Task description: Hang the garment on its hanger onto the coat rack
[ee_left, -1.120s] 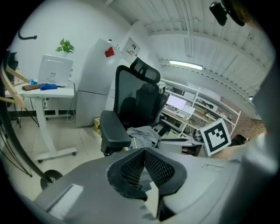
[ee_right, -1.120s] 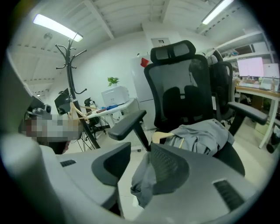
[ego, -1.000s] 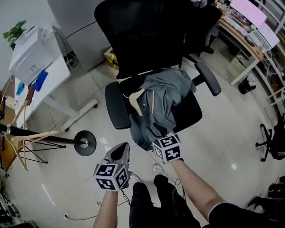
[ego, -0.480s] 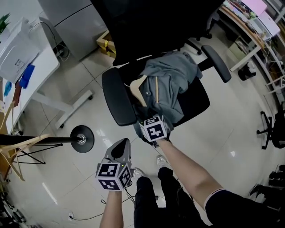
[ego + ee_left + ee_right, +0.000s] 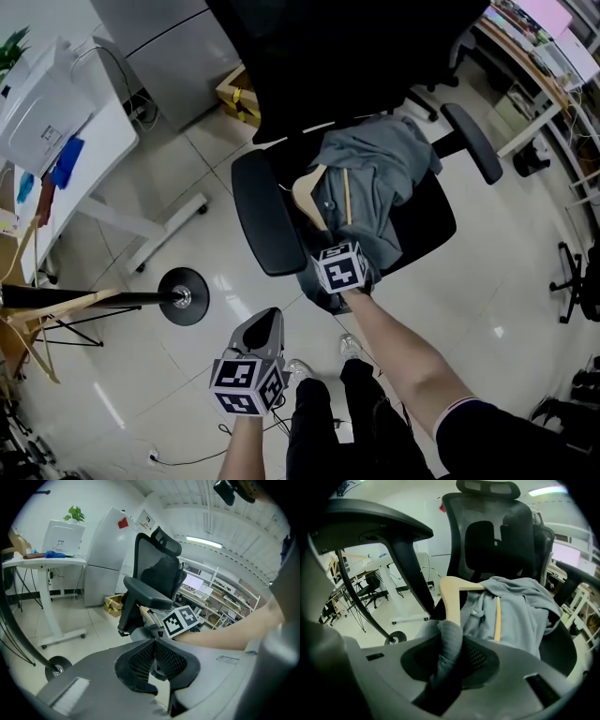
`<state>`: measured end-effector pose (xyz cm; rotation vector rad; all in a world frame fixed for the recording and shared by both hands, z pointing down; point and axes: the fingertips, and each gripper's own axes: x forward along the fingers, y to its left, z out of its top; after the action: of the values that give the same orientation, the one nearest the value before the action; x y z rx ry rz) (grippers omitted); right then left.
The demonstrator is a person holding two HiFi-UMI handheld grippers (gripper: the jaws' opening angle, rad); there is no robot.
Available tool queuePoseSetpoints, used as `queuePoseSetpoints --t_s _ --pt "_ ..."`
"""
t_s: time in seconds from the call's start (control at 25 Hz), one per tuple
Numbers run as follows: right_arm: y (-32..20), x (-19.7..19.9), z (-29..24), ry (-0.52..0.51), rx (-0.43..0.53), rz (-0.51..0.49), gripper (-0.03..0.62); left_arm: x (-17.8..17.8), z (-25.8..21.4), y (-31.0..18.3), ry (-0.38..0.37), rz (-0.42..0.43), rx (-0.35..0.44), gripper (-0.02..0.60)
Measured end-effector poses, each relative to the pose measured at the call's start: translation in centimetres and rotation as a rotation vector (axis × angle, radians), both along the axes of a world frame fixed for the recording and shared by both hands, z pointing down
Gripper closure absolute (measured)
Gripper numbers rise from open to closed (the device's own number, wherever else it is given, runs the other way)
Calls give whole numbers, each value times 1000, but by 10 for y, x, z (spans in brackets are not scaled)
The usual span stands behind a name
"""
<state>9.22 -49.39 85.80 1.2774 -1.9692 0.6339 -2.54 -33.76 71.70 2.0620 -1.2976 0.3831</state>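
Observation:
A grey garment [image 5: 375,178] lies crumpled on a pale wooden hanger [image 5: 309,192] on the seat of a black office chair [image 5: 267,220]. My right gripper [image 5: 330,251] is at the seat's front edge. Its jaws have just been closing, and in the right gripper view they [image 5: 449,653] pinch a fold of the grey garment [image 5: 520,606] just below the hanger's arm [image 5: 452,592]. My left gripper [image 5: 269,317] hangs lower over the floor, shut and empty [image 5: 153,644]. The coat rack's round base [image 5: 183,298] and black pole [image 5: 75,300] stand at the left.
Wooden hangers [image 5: 37,323] hang on the rack. A white desk [image 5: 89,150] with a printer [image 5: 37,94] stands at the upper left, with a grey cabinet [image 5: 159,37] and a cardboard box [image 5: 239,94] behind the chair. Another desk [image 5: 539,84] is at the right.
My right gripper has gone down and forward from below the garment's hanging edge onto the fabric at the seat front, and its jaws have taken hold of a fold. The left gripper dropped a little.

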Motion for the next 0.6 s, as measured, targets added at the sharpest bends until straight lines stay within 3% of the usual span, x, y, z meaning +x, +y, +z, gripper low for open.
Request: queuePoseSetpoints --t_s 0.16,0.44,0.6 --pt "-5 18 -43 -31 92 10 485 9 -12 -2 1 4 13 578" --pt "-3 74 -104 -75 139 76 526 40 -48 1 0 30 55 578" --pt "-3 93 -146 -122 215 80 530 56 -70 0 -13 40 84 578"
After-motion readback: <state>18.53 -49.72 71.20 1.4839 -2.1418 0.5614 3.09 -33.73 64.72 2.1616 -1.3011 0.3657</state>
